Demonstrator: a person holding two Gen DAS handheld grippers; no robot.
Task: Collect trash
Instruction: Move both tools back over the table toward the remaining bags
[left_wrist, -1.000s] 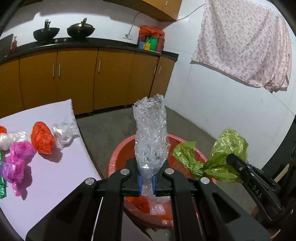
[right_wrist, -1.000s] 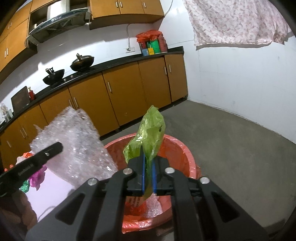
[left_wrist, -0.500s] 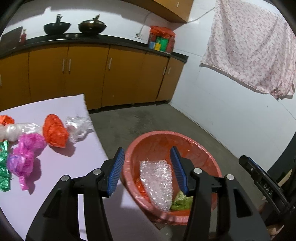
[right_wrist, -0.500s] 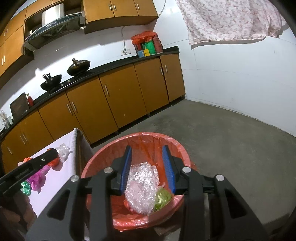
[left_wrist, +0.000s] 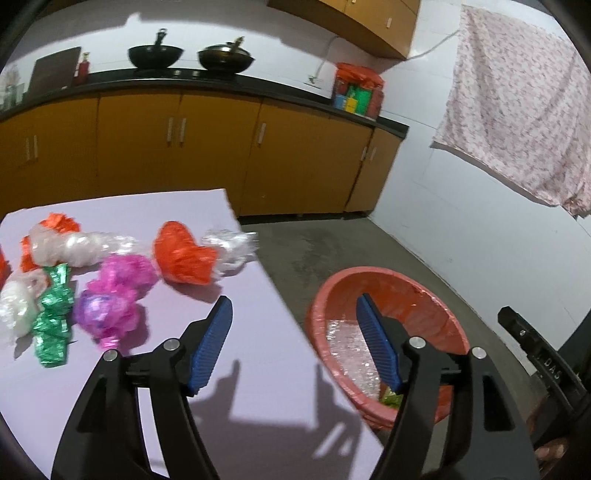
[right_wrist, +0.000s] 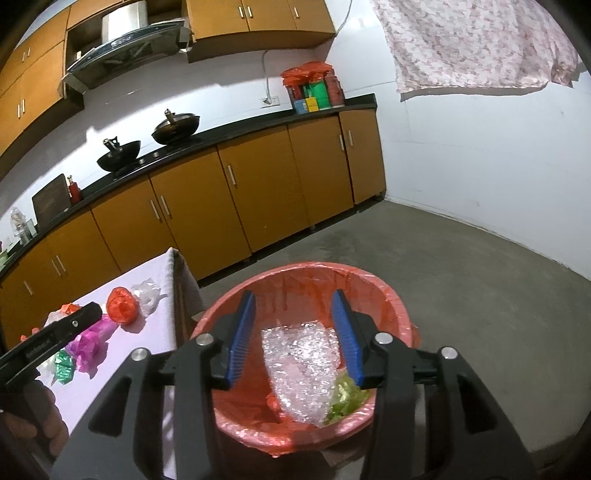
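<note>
Kitchen backdrop: orange cabinets under a dark counter, two black woks, a flowered cloth (left_wrist: 517, 110) hanging on the white wall; lavender table (left_wrist: 258, 369) sitting just beside a red basin (right_wrist: 391, 295) lined with a red bag on the concrete floor.

Judging the step as between loads: bubble wrap (right_wrist: 303, 365) and a green bag (right_wrist: 345, 395) lying inside the basin, more trash waiting on the table.

Left gripper (left_wrist: 293, 341) hovering over the table edge, jaws spread wide, holding nothing; right gripper (right_wrist: 295, 332) hanging above the basin, jaws likewise wide apart and empty.

Lying on the table, well apart from the basin: an orange bag (left_wrist: 183, 253) touching a clear bag (left_wrist: 231, 249) near the table edge; a pink bag (left_wrist: 114, 295) beside a green foil wrapper (left_wrist: 53, 321); white bags (left_wrist: 79, 245) and more orange scraps further left.

Probably calling next for swinging either gripper toward the nearest pieces, the orange or clear bag, closing on a bunched fold rather than a loose flap, then carrying over the rim; soft plastic likely slipping or trailing if pinched thinly.

Reading "DAS" on the right tool's side in the left view; lettering on the left tool's side in the right view too blurred for reading; counter packages showing no legible text.
</note>
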